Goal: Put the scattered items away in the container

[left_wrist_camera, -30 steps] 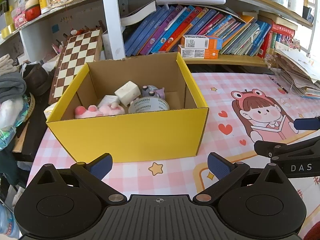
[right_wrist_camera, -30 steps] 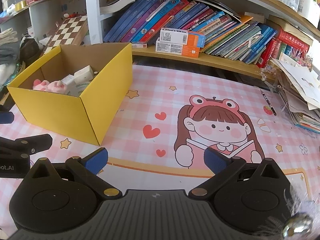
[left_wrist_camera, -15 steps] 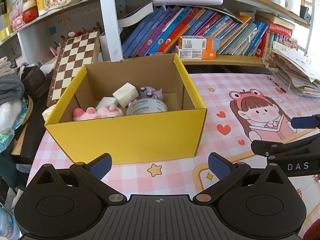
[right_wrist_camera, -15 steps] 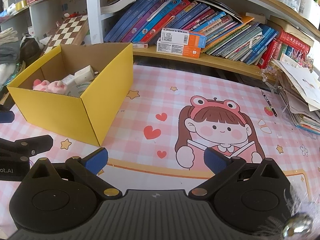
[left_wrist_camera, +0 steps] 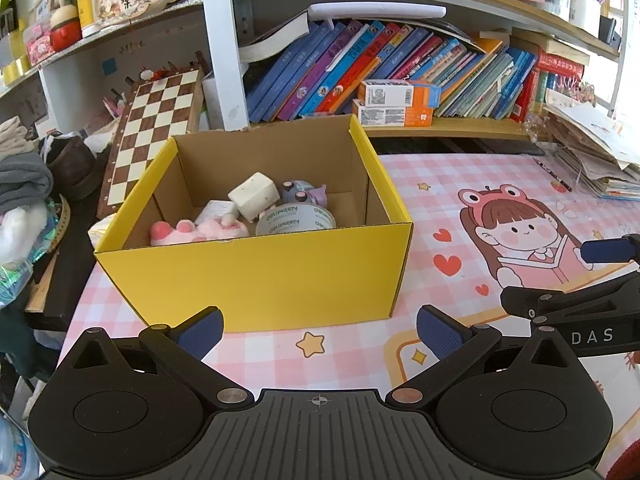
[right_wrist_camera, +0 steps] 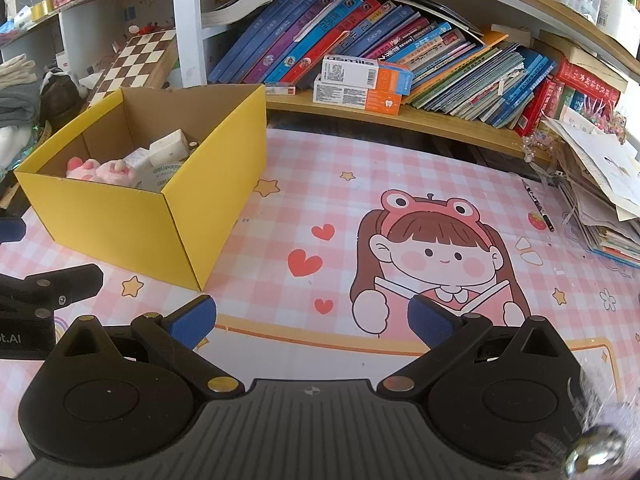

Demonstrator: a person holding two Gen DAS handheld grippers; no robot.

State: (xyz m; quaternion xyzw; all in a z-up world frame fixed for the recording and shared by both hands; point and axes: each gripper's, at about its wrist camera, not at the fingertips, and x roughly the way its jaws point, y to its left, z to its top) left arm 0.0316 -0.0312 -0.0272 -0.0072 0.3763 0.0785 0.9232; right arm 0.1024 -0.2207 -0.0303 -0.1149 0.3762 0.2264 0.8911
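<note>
A yellow cardboard box (left_wrist_camera: 256,276) stands on the pink mat, also in the right wrist view (right_wrist_camera: 120,224). Inside lie a pink plush toy (left_wrist_camera: 192,232), a white block (left_wrist_camera: 254,196), a roll of tape (left_wrist_camera: 294,222) and a small purple figure (left_wrist_camera: 304,194). My left gripper (left_wrist_camera: 318,328) is open and empty, in front of the box's near wall. My right gripper (right_wrist_camera: 312,320) is open and empty over the mat, to the right of the box. The right gripper also shows at the right edge of the left wrist view (left_wrist_camera: 600,280).
A pink checked mat with a cartoon girl (right_wrist_camera: 432,256) covers the table. A shelf of books (right_wrist_camera: 380,52) runs behind it. A chessboard (left_wrist_camera: 156,124) leans behind the box. Paper stacks (right_wrist_camera: 600,184) sit at the right, a pen (right_wrist_camera: 538,206) beside them.
The left gripper has drawn back slightly and risen, so the box looks a little farther away. The right gripper has hardly moved. Both stay open.
</note>
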